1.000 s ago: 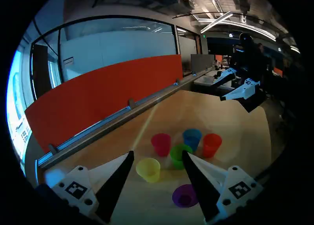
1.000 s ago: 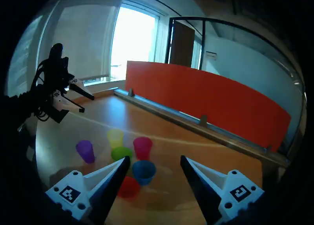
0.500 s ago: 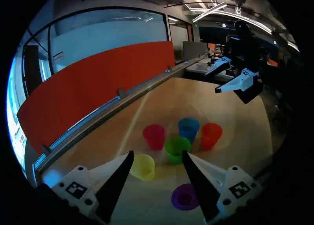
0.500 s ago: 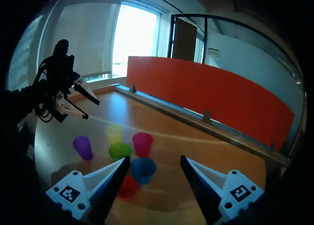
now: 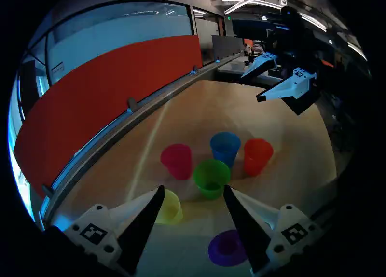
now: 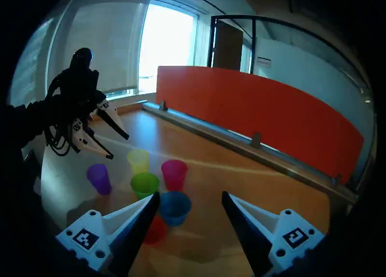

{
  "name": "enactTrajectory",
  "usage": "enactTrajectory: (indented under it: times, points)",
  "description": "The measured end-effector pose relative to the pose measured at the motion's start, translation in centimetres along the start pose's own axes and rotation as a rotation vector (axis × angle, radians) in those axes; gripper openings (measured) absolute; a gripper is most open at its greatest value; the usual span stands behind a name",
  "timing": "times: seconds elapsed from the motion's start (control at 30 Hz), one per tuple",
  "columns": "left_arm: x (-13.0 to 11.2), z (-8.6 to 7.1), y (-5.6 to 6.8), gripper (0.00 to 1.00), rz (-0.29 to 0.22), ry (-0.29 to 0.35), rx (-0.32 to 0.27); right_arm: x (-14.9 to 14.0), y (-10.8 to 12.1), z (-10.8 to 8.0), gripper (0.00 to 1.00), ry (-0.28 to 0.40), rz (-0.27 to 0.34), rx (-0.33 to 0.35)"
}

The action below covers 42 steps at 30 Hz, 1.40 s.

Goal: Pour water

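1. Left gripper (image 5: 193,186): fingers apart, holding nothing, nearest the yellow cup (image 5: 170,210) and purple cup (image 5: 227,248).
2. Right gripper (image 6: 190,194): fingers apart, holding nothing, nearest the blue cup (image 6: 174,207) and red cup (image 6: 154,230).
3. Green cup (image 5: 211,178) and pink cup (image 5: 177,160) stand mid-cluster on the table (image 5: 289,146); any water inside is too dim to tell.
4. Orange panel (image 5: 96,98) beyond.

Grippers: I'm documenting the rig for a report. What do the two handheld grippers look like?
The left gripper and right gripper match: white tapering jaws with black inner faces, each bearing a square black-and-white marker near its base. Seen from afar, the body is black with looped black cables; the person wears a dark sleeve.
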<state>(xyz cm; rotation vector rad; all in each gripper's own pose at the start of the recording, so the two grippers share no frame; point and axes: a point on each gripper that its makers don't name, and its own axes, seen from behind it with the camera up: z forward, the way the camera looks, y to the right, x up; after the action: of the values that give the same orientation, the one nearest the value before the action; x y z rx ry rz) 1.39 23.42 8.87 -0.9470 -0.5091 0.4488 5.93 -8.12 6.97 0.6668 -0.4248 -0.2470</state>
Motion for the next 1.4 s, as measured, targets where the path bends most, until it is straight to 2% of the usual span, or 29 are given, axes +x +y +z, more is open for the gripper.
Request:
enactTrajectory:
  times: [0.57, 0.87, 1.4]
  points:
    - [-0.6, 4.7, 2.8, 0.90, 0.073, -0.114, -0.097, -0.8, 0.0, 0.5, 0.99, -0.005, 0.001, 0.015]
    - [-1.1, 6.4, 3.6, 0.90, 0.100, -0.181, -0.126, -1.4, 0.4, 0.7, 1.00, -0.002, 0.009, 0.018]
    - [-2.4, 8.6, 3.9, 0.90, 0.133, -0.268, -0.148, -2.3, 1.1, 1.0, 0.99, -0.005, 0.019, 0.018]
